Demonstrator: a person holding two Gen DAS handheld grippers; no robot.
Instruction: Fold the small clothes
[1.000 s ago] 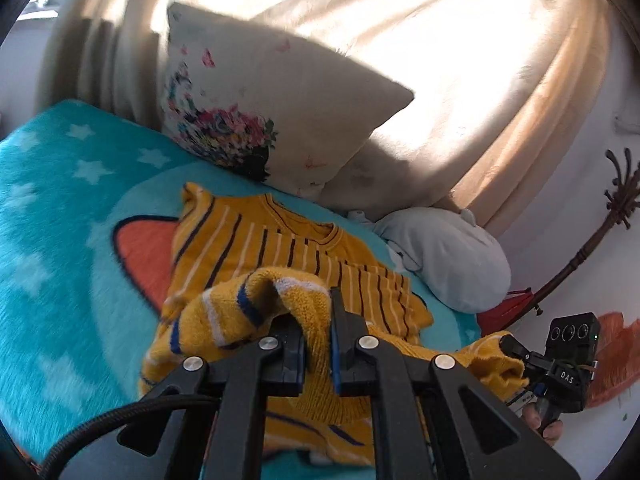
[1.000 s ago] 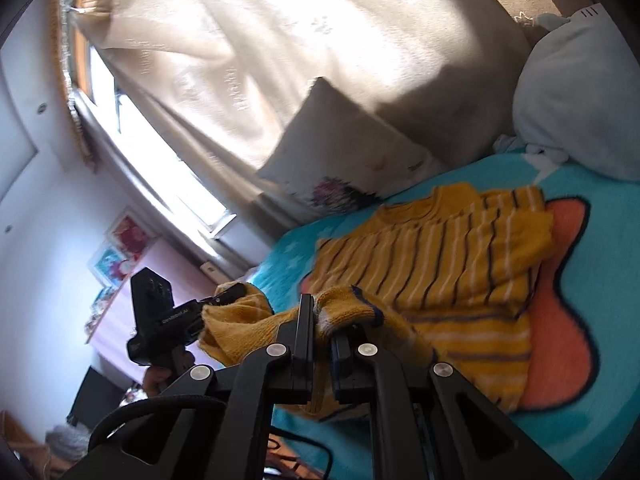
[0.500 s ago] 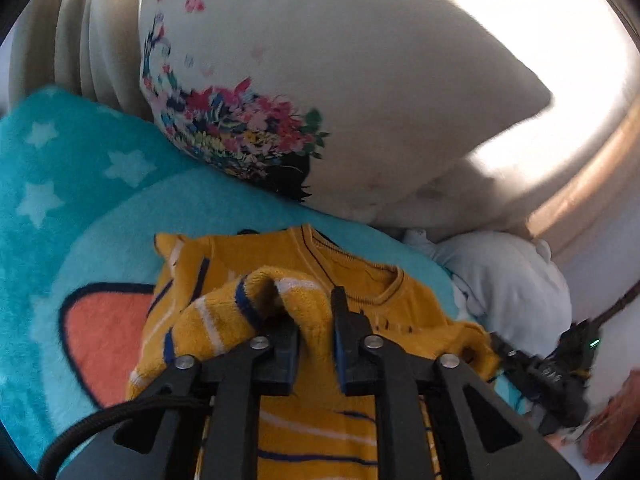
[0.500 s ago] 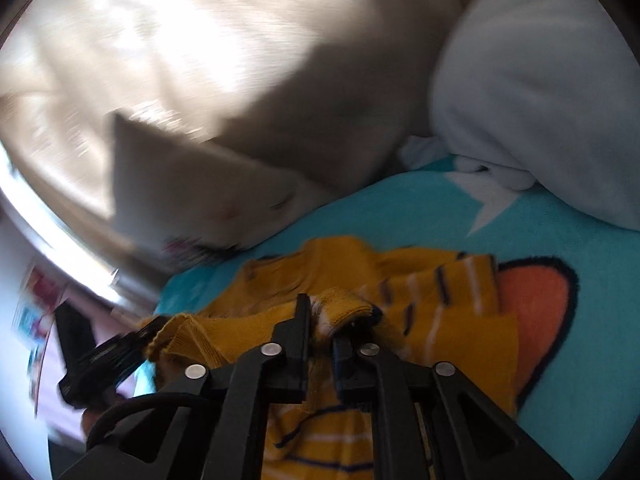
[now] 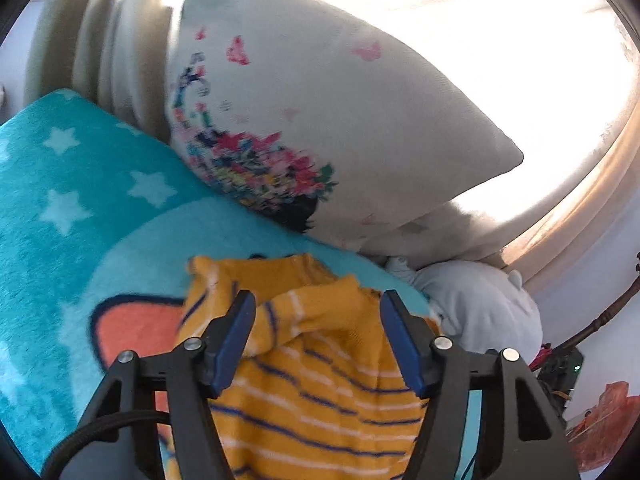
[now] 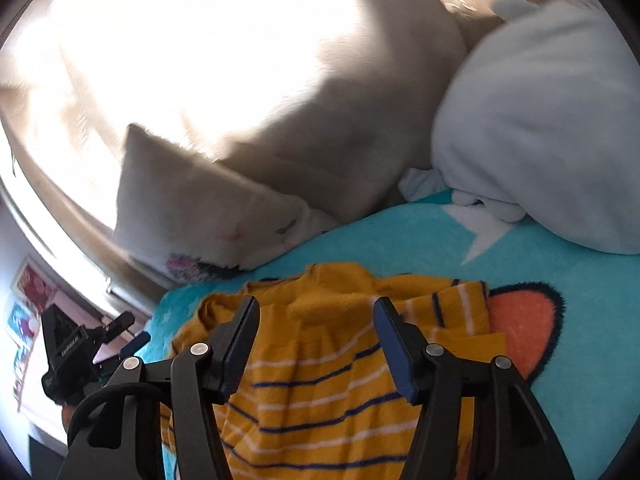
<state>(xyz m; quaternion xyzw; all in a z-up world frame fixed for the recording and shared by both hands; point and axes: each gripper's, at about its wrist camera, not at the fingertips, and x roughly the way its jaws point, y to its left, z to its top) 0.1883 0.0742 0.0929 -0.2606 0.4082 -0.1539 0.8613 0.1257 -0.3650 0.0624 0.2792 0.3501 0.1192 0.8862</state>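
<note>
**Both jaws wide over the folded yellow sweater**

Sunlit beige curtains (image 5: 500, 20) close off the back of the bed, and a turquoise star blanket (image 5: 60, 200) covers it.

From my left wrist camera, my left gripper (image 5: 316, 336) has its jaws spread wide, the blue pads apart with nothing between them but the sweater lying below. The yellow striped sweater (image 5: 312, 400) rests on the blanket, its lower part doubled up over the rest so that a folded edge crosses between my jaws and the neckline shows just beyond. It lies partly over the blanket's orange patch (image 5: 132, 328). A white pillow with a flower print (image 5: 320, 120) leans against the curtains at the head of the bed, and a pale blue plush cushion (image 5: 480, 312) sits in the far right corner, near the sweater.

From my right wrist camera, my right gripper (image 6: 316, 336) is likewise wide open, gripping nothing, hovering over the same sweater (image 6: 320, 408). The cushion (image 6: 540, 120) fills the upper right, the pillow (image 6: 192, 208) lies blurred at the left, and my left gripper (image 6: 132, 330) shows near the bed's left edge, beside the sweater.
</note>
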